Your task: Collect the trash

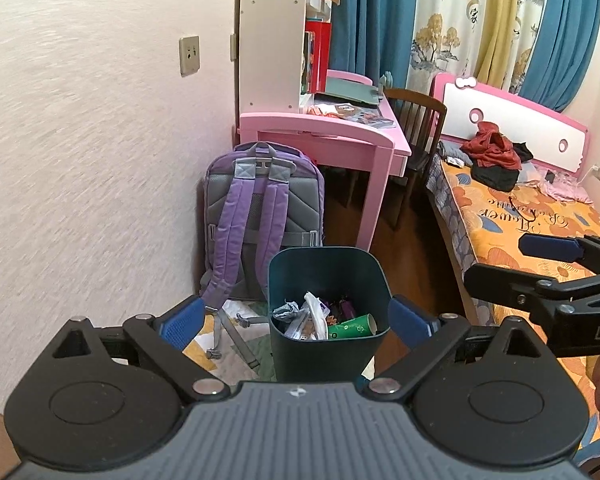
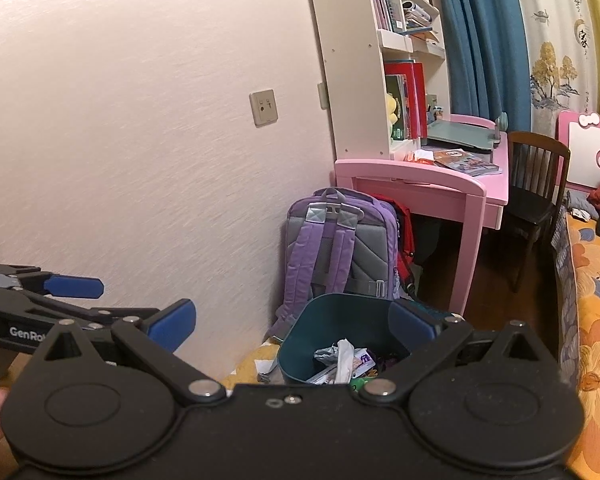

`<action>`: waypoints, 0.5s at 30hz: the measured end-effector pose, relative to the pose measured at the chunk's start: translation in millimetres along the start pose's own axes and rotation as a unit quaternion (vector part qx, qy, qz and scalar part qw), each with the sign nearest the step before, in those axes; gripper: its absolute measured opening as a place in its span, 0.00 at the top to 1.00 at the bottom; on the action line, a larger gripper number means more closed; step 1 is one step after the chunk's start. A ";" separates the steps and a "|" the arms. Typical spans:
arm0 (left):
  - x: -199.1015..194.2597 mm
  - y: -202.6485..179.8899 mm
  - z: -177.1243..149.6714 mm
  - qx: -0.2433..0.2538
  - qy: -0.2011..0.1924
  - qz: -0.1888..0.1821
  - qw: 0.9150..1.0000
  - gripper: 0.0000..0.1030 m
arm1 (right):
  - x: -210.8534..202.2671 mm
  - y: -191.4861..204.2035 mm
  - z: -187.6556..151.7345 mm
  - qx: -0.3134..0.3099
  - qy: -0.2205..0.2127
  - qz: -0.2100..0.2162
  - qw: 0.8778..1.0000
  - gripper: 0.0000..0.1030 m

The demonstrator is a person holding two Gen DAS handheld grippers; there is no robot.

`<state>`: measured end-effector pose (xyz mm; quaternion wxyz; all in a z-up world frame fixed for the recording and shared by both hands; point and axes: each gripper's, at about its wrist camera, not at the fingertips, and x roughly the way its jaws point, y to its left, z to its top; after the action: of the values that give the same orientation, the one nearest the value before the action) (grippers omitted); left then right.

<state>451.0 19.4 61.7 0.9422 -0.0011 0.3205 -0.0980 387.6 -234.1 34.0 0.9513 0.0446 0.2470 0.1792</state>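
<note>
Both grippers, left [image 1: 296, 318] and right [image 2: 294, 326], fingers spread, empty; we judge trash bin [image 1: 324, 276] filled; next, find remaining litter.

Colours, bedroom corner by the bin.
Dark teal plastic bin [image 1: 326, 276] holds a green paper cup [image 1: 352, 326]; purple-and-grey fabric backpack [image 1: 256, 208]; pink wooden desk [image 1: 320, 136]; blue curtains [image 1: 364, 16] flank a tree-print panel; orange floral bedsheet [image 1: 512, 216]; blue gripper pads [image 1: 182, 322].

Soft, even indoor light is filling the room; shadows are pooling under the pink desk [image 1: 324, 136]; the left wall [image 1: 80, 120] is smearing with motion blur; fisheye distortion is bending the edges.
</note>
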 end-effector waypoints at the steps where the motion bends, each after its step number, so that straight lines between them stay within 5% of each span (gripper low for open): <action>1: -1.0 1.8 0.0 -0.001 -0.001 -0.001 1.000 0.04 | 0.6 1.6 -0.2 0.000 0.000 0.000 1.000 0.00; 15: -15.3 15.8 0.3 -0.008 -0.019 -0.013 1.000 0.04 | 4.1 20.2 -3.7 0.008 0.001 -0.006 1.000 0.00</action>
<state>442.2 37.8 70.1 0.9466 -0.0148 0.3037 -0.1076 382.7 -213.8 32.4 0.9516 0.0509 0.2497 0.1715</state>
